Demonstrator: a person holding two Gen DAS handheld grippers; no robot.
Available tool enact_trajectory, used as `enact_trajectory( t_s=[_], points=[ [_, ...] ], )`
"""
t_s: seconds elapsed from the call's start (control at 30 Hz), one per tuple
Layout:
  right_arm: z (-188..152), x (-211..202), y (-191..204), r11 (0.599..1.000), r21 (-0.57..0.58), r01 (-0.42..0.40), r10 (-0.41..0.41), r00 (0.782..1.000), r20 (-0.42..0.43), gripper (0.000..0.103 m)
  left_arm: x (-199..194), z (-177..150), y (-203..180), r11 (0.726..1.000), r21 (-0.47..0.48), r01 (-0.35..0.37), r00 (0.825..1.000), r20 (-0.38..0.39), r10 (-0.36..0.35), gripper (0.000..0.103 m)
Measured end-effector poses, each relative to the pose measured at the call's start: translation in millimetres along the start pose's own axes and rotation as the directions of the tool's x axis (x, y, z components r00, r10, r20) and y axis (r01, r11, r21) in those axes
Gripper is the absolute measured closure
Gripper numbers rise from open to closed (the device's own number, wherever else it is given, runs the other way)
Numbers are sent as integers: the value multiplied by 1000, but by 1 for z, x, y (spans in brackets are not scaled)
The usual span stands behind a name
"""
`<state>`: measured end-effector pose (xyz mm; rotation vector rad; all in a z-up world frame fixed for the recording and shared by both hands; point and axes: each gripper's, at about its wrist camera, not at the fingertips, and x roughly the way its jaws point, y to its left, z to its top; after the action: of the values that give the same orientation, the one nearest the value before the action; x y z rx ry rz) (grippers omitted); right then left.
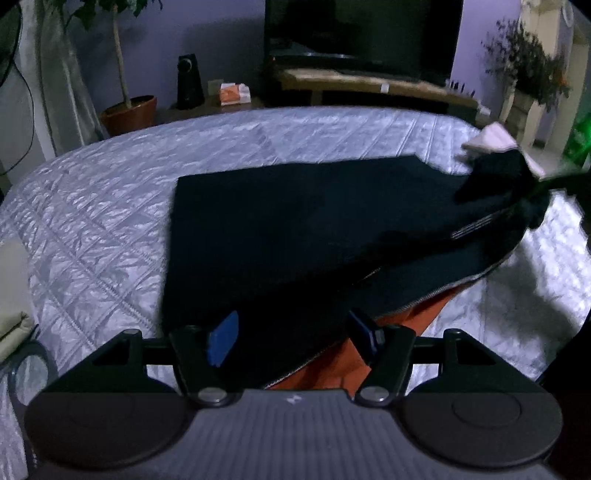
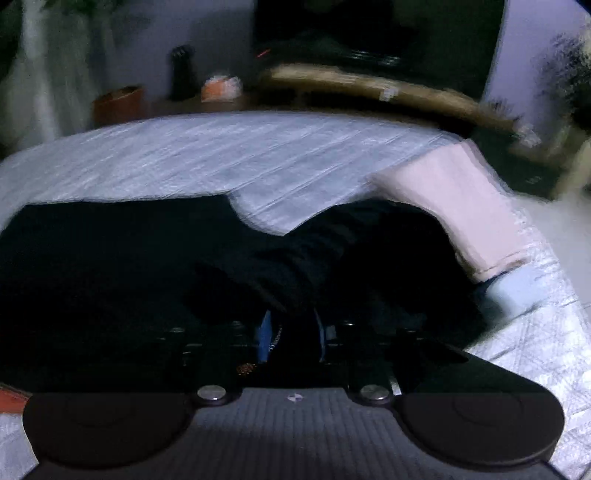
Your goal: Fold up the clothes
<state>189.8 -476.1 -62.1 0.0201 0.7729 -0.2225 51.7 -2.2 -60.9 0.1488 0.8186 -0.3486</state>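
A dark navy garment (image 1: 295, 229) with an orange lining (image 1: 332, 365) lies on the quilted white bedspread (image 1: 110, 206). My left gripper (image 1: 293, 341) is open, its blue pads either side of the garment's near edge. My right gripper (image 2: 291, 332) is shut on a bunched fold of the dark garment (image 2: 295, 266) and holds it up; it shows blurred at the far right of the left wrist view (image 1: 517, 184). The garment's flat part (image 2: 110, 266) spreads to the left.
A folded pale pink cloth (image 2: 465, 214) lies on the bed at the right, over a light blue piece (image 2: 517, 288). Beyond the bed stand a potted plant (image 1: 129, 110), a black speaker (image 1: 190, 81), a TV (image 1: 362, 33) on a wooden bench, and another plant (image 1: 528, 66).
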Motion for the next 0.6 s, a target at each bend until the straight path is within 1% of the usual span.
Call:
enact_trajectory(
  t_s=[0.03, 0.07, 0.1, 0.13, 0.17, 0.2, 0.23, 0.27, 0.3, 0.33, 0.37, 0.4, 0.47, 0.53, 0.57, 0.6],
  points=[
    [2, -5, -5, 999, 12, 34, -34, 999, 24, 70, 0, -1, 0, 1000, 4, -5, 1000, -11, 5, 42],
    [4, -10, -10, 997, 24, 68, -69, 996, 49, 70, 1, -3, 0, 1000, 8, -10, 1000, -23, 10, 42],
    [6, -15, -13, 998, 29, 49, -50, 998, 49, 70, 1, -4, 1, 1000, 13, -13, 999, -30, 14, 42],
    [5, -26, -6, 999, -19, -25, 27, 997, 70, 69, 0, -6, 2, 1000, 17, -17, 999, -37, 18, 43],
    [3, -38, 4, 990, -89, -111, 120, 988, 98, 63, 0, -7, 4, 1000, 22, -20, 999, -44, 21, 44],
    [2, -51, 14, 968, -161, -194, 214, 970, 119, 54, -1, -7, 5, 999, 21, -24, 999, -37, 25, 43],
    [-2, -60, 32, 917, -281, -283, 324, 940, 110, 29, -4, -6, 8, 999, 7, -32, 999, -22, 32, 43],
    [-9, -63, 53, 858, -391, -332, 388, 919, 72, 13, -7, -6, 12, 999, -8, -40, 999, -7, 40, 43],
    [-17, -64, 74, 795, -485, -363, 428, 903, 26, 14, -8, -4, 18, 998, -40, -51, 999, 1, 51, 43],
    [-25, -65, 95, 721, -572, -391, 462, 887, -24, 22, -9, -3, 24, 996, -73, -60, 998, 10, 61, 43],
    [-33, -66, 116, 636, -649, -417, 489, 869, -78, 25, -12, -2, 31, 992, -102, -73, 997, 13, 75, 43],
    [-38, -62, 132, 589, -661, -465, 511, 848, -141, 25, -12, -1, 37, 988, -126, -86, 996, 14, 89, 43],
    [-48, -56, 160, 538, -666, -517, 531, 821, -208, 27, -12, 4, 46, 980, -168, -109, 993, 16, 114, 43],
    [-55, -49, 184, 508, -692, -513, 528, 820, -220, 24, -19, 3, 56, 970, -202, -135, 989, 29, 143, 43],
    [-58, -45, 196, 495, -706, -507, 525, 822, -222, 18, -22, 2, 61, 965, -217, -146, 987, 37, 158, 43],
    [-61, -42, 205, 489, -715, -500, 522, 824, -220, 18, -26, 2, 66, 960, -233, -158, 984, 45, 172, 43]
  ],
)
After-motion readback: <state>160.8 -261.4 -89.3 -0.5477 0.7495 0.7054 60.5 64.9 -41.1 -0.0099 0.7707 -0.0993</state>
